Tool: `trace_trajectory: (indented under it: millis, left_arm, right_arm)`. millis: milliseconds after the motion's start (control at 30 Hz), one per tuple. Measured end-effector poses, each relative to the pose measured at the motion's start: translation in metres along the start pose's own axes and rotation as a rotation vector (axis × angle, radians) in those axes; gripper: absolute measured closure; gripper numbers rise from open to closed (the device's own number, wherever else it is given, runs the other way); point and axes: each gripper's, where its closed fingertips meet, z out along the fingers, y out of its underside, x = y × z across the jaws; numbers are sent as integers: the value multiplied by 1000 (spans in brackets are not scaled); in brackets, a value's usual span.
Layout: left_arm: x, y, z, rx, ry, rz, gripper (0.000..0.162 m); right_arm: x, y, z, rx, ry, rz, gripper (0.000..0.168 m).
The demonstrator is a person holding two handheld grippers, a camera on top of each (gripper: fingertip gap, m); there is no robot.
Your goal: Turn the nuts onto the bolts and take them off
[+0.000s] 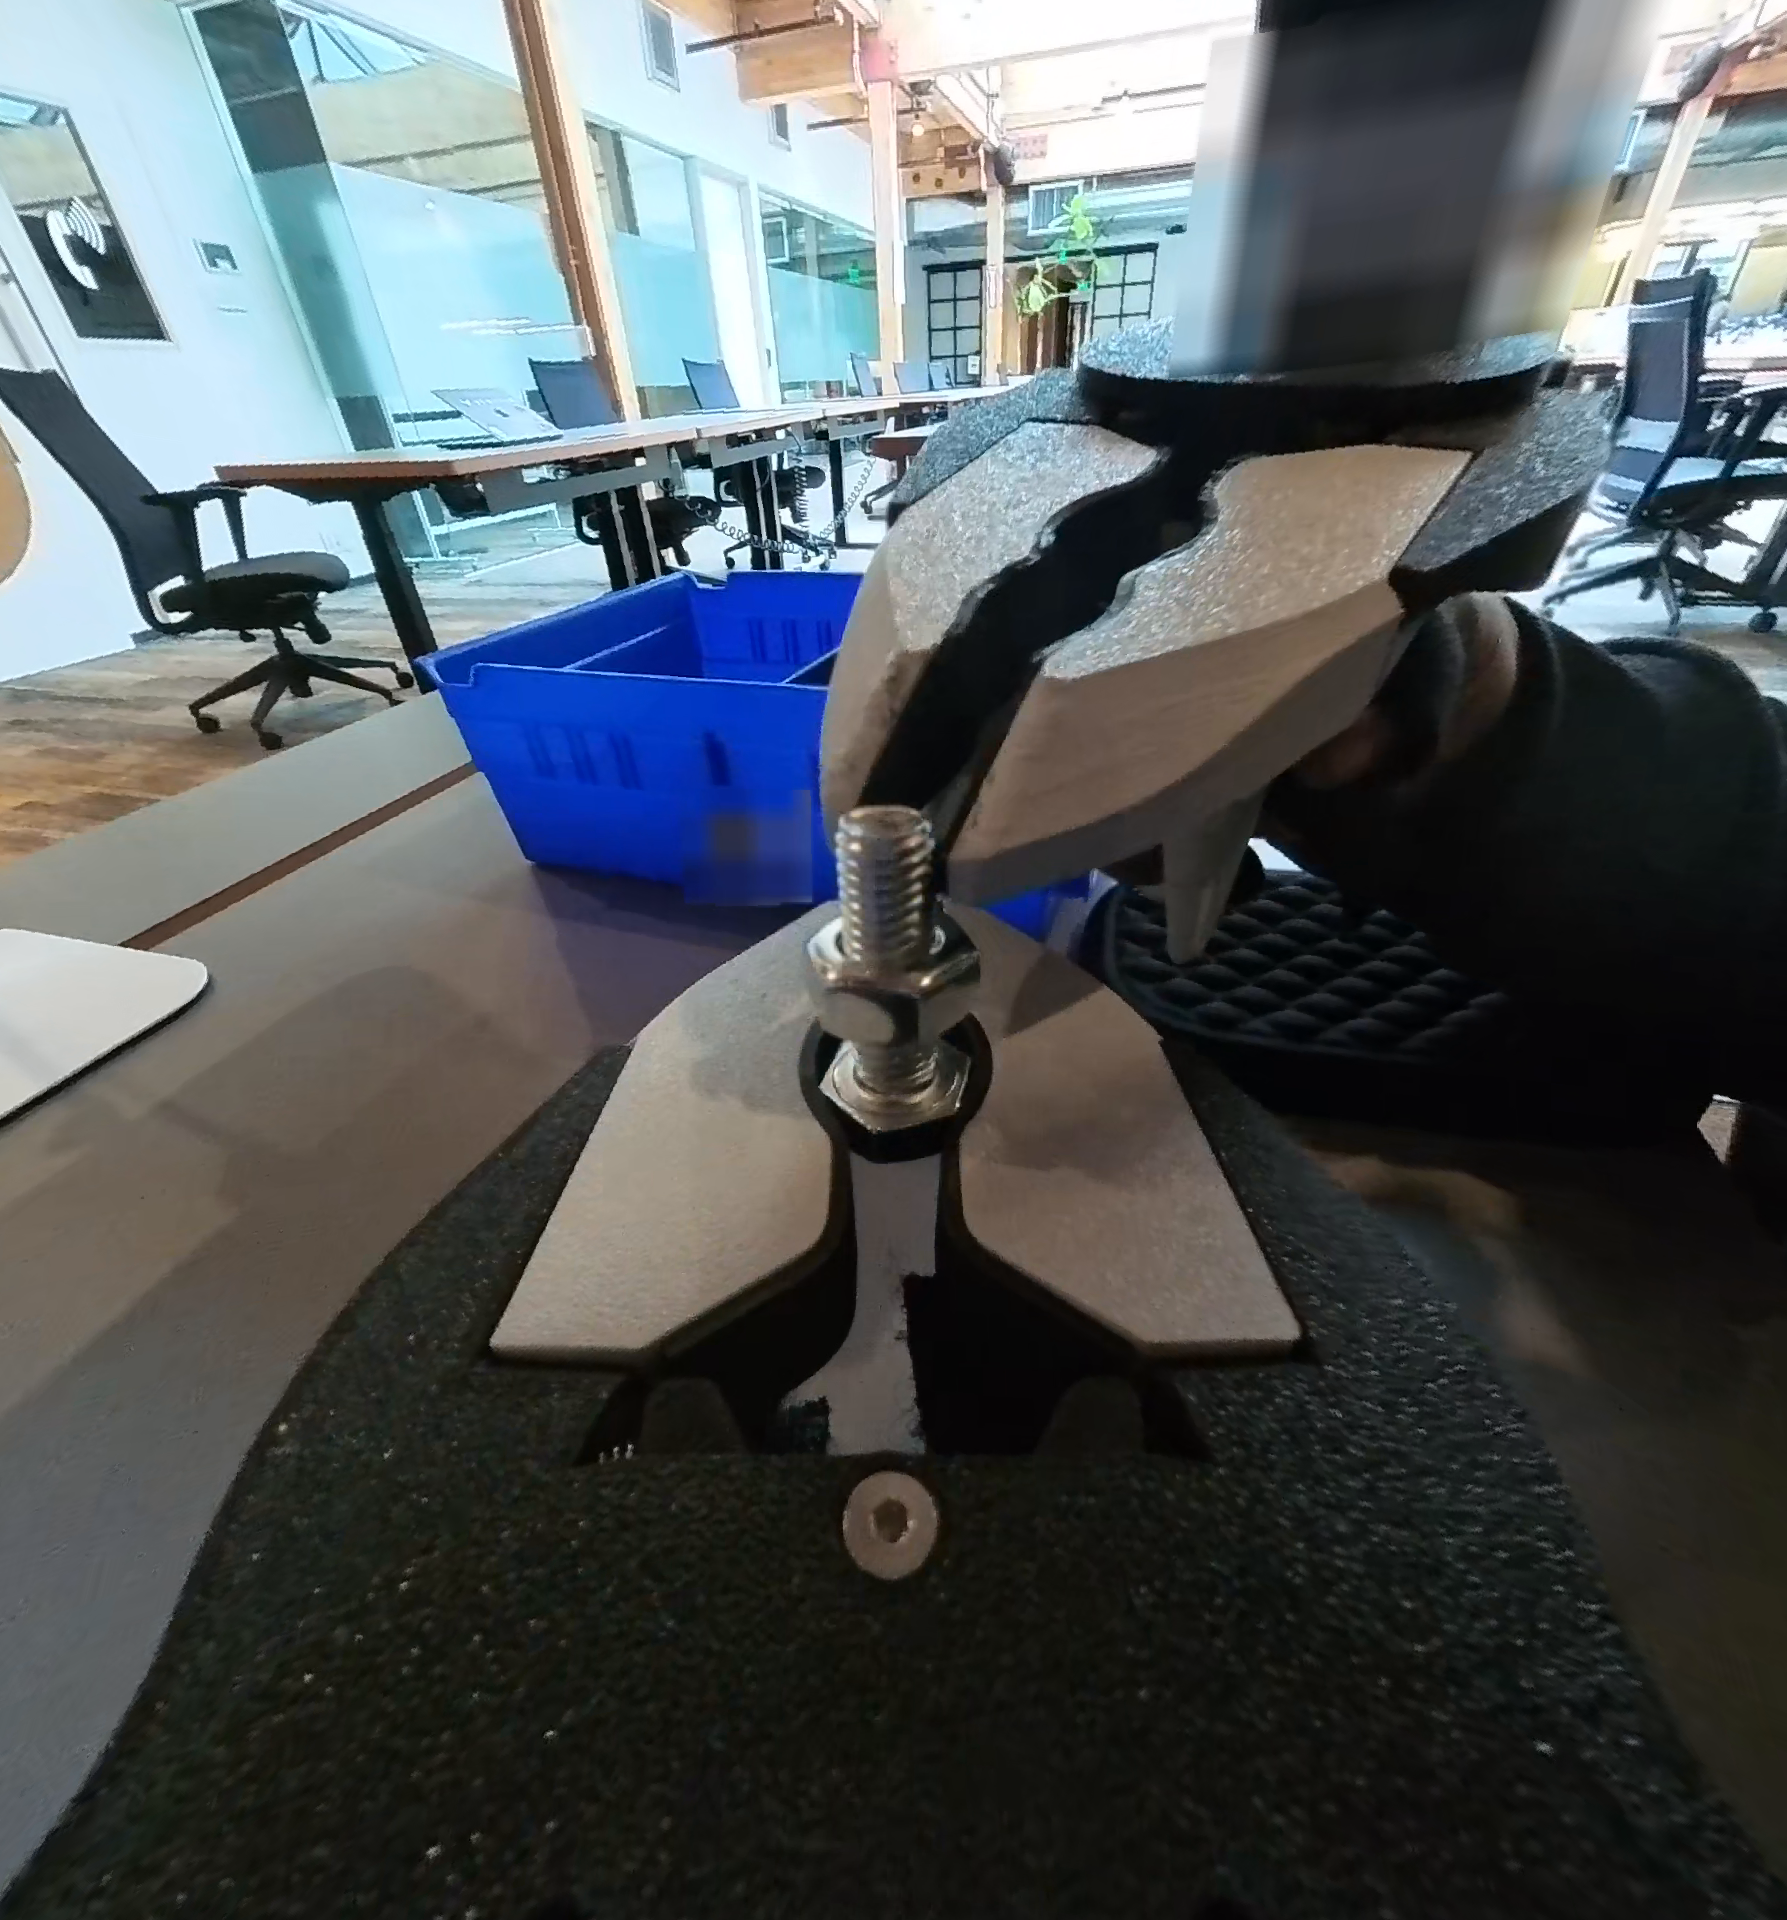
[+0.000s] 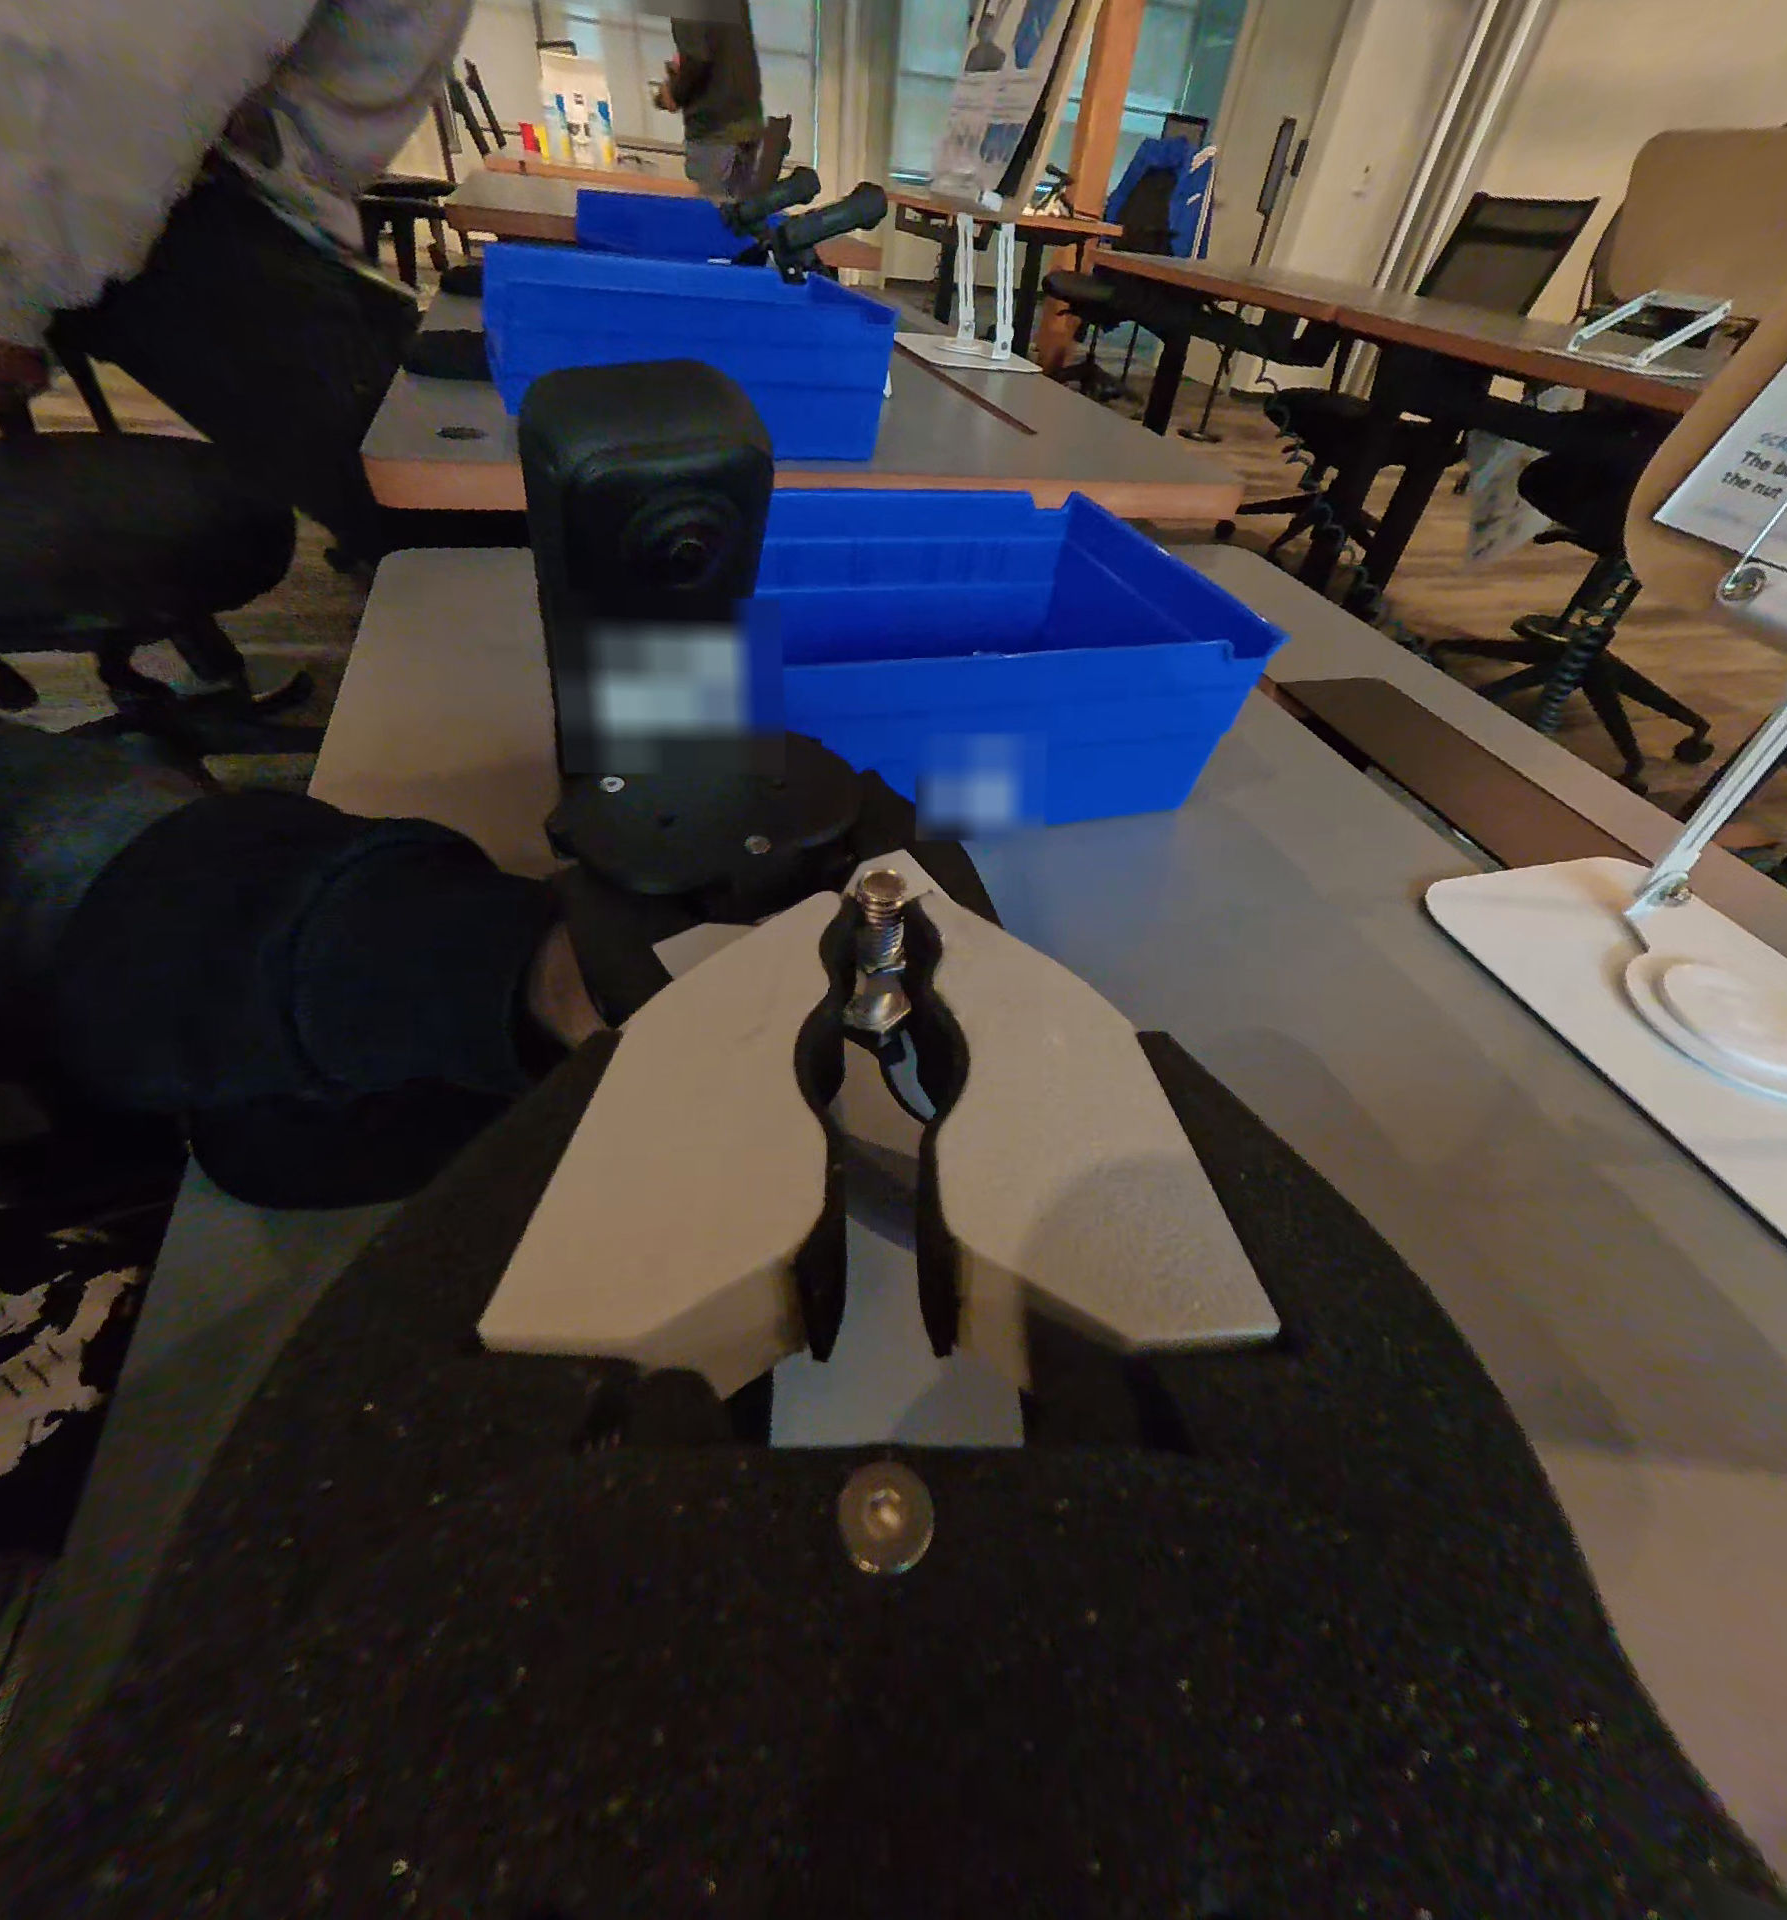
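- Left gripper: clenched on the head end of the bolt, which stands upright between its 2 grey fingers.
- Nut: threaded part-way down the bolt shank, above the fingers, with bare thread showing above it.
- Right gripper: comes in from above at a tilt, its jaws nearly together with a narrow slot between them, tips just beside the bolt's top end; whether they touch it cannot be told.
- Blue bin: on the grey table behind the bolt, towards the far edge.
- White stand base: at the table's right edge in the right wrist view.
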Motion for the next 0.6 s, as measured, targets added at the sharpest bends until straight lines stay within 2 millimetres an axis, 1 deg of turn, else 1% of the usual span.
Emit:
trace_trajectory:
  millis: [67, 100, 200, 267, 333, 400, 500, 567, 600]
  left_arm:
    - [-1, 0, 0, -1, -4, 1, 150]
    - [-1, 0, 0, -1, -4, 0, 150]
    - [-1, -1, -1, 4, -7, -3, 150]
    - [-1, -1, 0, 3, -8, 0, 150]
    - [0, -1, 0, 4, -4, 5, 150]
    - [1, -2, -1, 8, 0, 10, 150]
    - [1, -6, -2, 30, 3, -4, 151]
    - [0, -8, -5, 51, 7, -21, 151]
    - [-1, -9, -5, 53, 7, -23, 151]
  right_arm:
    - [2, 1, -2, -1, 4, 3, 161]
    - [4, 1, -3, 5, 7, 7, 156]
    - [7, 1, -3, 22, 29, 27, 134]
    - [8, 7, 1, -16, 54, 8, 118]
    - [8, 11, 5, -45, 65, -1, 115]
    - [9, 11, 6, -42, 71, 6, 119]
    - [13, 10, -2, -37, 72, 11, 126]
    - [20, 8, -11, -7, 96, 6, 154]
    - [20, 6, -13, 16, 89, 11, 157]
